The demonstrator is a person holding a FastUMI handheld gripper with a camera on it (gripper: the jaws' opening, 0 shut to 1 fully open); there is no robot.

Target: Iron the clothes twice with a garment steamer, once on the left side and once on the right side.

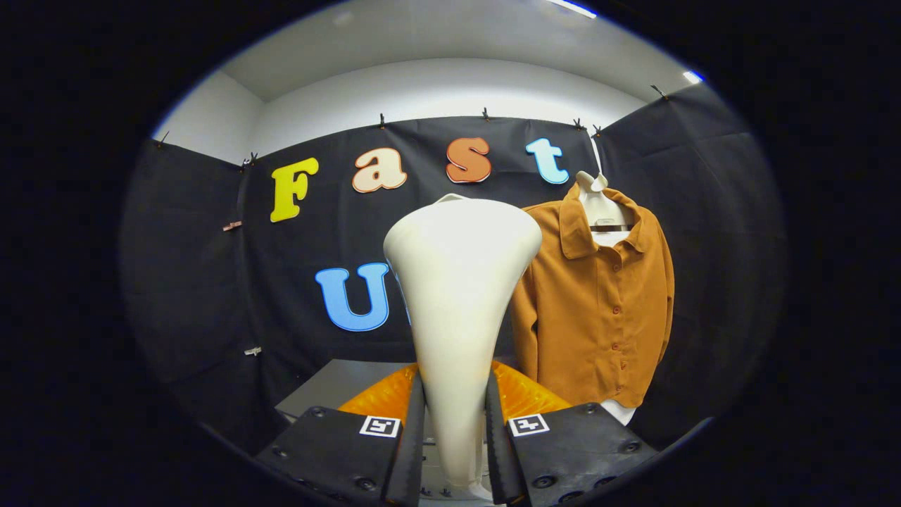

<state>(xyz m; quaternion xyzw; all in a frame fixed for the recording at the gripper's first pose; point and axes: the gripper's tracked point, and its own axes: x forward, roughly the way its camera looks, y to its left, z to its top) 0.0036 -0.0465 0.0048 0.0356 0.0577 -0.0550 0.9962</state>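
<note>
While pressed from both sides by the fingers [417,451] of the gripper [455,451], stands upright the white garment steamer [457,296], narrow handle clamped, wide head flaring above. Just behind the steamer, low down, sits something orange and translucent [524,398] over a grey surface [338,387]. Beyond the steamer and to its right hangs an orange-brown buttoned shirt [598,310] on a white hanger [598,204] against the black cloth wall.

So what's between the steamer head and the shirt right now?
Nothing in the gripper view: the gripper is shut on the steamer, whose head overlaps the hanging orange shirt beyond it.
</note>
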